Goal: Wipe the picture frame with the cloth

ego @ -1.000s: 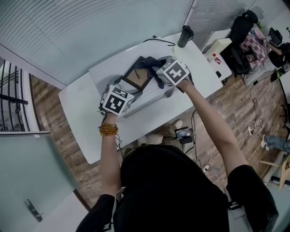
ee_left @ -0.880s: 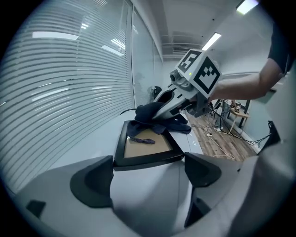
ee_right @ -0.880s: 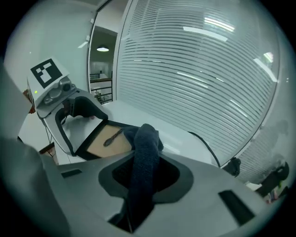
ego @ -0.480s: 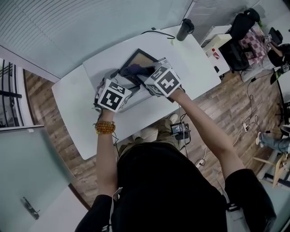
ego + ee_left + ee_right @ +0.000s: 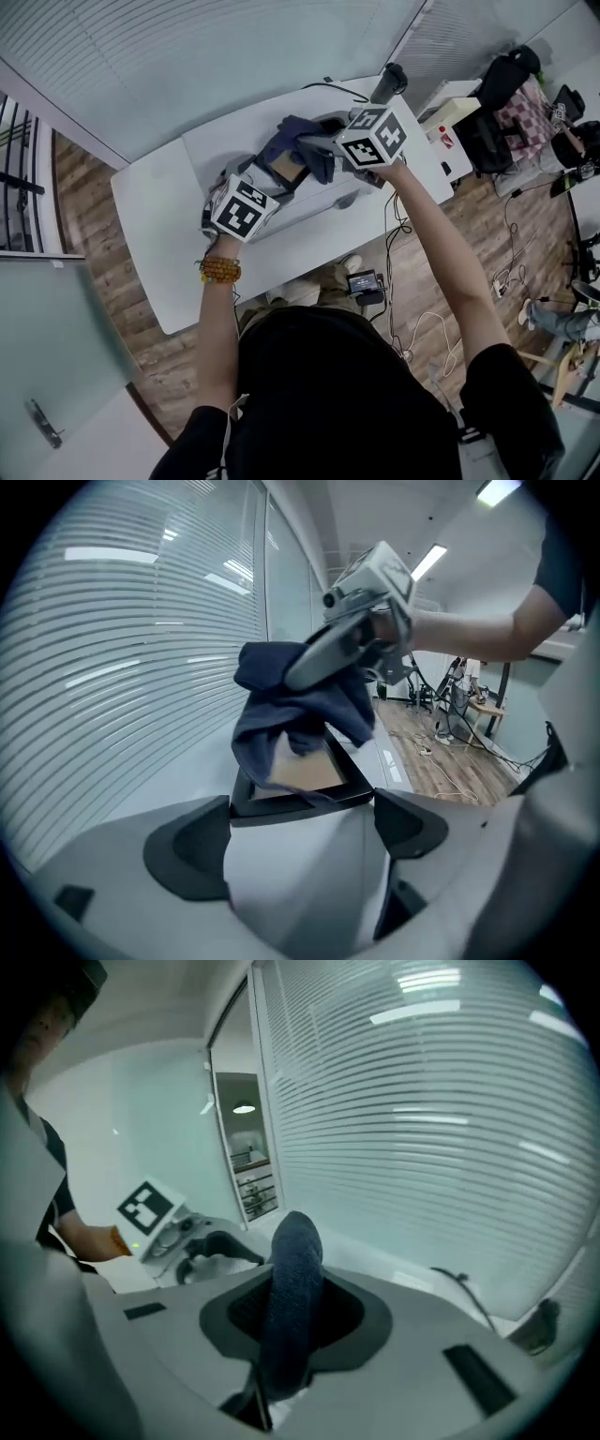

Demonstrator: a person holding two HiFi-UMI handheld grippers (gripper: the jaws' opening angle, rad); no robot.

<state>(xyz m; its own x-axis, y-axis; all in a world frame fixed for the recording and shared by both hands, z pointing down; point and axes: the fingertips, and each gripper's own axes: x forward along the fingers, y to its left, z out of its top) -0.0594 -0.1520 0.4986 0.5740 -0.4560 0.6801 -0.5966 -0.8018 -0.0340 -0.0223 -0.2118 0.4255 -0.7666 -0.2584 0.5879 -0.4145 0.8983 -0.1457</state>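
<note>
The left hand-held gripper (image 5: 300,829) clasps the picture frame (image 5: 298,806) by its near edge, apparently to steady it by the far edge of the table (image 5: 155,234). The right hand-held gripper (image 5: 293,1314) is clamped on the dark blue cloth (image 5: 298,691), which drapes onto the frame's far side, ready, I'd say, for a wiping stroke.

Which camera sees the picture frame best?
Left gripper view: the frame sits close between its jaws, cloth hanging over its far part. Head view shows it small under the cloth; right gripper view shows none.
</note>
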